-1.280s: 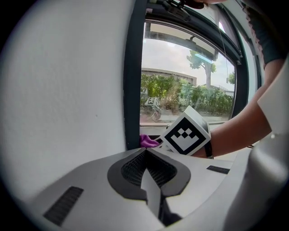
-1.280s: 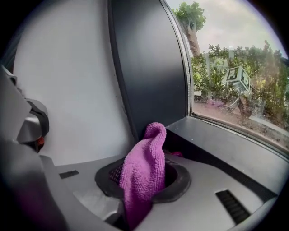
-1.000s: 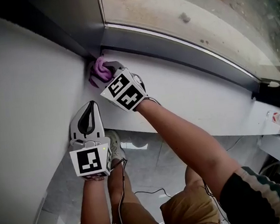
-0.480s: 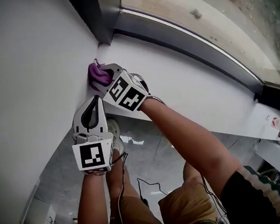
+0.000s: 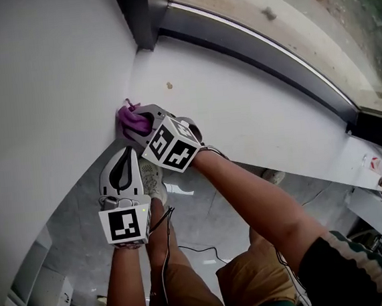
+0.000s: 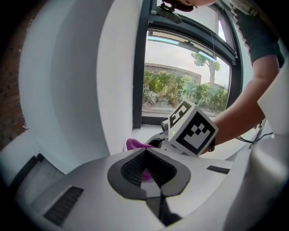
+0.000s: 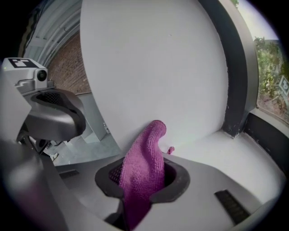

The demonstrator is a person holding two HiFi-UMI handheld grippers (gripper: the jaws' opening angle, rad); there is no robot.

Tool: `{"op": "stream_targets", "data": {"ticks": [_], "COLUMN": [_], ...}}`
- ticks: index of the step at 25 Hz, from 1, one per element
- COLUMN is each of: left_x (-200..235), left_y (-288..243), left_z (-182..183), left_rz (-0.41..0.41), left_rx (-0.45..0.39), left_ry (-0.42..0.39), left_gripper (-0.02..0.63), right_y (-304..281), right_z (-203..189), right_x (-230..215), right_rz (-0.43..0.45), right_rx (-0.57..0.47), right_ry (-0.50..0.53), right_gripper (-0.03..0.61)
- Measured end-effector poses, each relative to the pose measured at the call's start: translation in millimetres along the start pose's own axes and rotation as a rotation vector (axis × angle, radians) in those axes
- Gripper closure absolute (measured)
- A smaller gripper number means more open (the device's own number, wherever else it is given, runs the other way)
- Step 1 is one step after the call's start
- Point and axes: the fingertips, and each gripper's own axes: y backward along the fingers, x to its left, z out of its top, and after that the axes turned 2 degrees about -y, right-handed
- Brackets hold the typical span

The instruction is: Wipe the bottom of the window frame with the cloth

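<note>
The right claw [image 5: 144, 116] pinches the purple cloth [image 7: 144, 167], which pokes straight out to the wall [image 5: 44, 96] at the sill's [image 5: 241, 110] left end; the left claw [image 6: 145, 155] is closed.

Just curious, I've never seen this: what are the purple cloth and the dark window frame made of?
Purple cloth: likely microfibre, a fuzzy matte knit with loops. Dark window frame: probably painted metal, smooth with a dull sheen, though plastic is possible.
</note>
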Motion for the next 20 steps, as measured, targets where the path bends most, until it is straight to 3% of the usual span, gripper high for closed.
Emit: {"op": "stream_targets", "data": {"ticks": [5,11,20], "left_x": [7.6,13.5,-40.4], "left_y": [11.5,13.8,-6.4], "left_z": [-12.1,-4.7,23.6], "left_rz": [0.015,0.026,-0.036], "left_rx": [0.03,0.029,0.005], "left_ry": [0.003,-0.013,-0.056], "left_gripper": [0.604,0.604,0.604], "right_y": [4.5,6.8,59.4], "right_z": [-14.4,-17.0,-64.8], "right_x": [24.3,23.5,17.6], "right_rz": [0.02,-0.029,-0.093], "right_rx": [0.016,0.05,0.07], "right_ry": [-0.006,0.001,-0.074], "right_gripper": [0.486,0.487,0.486]}}
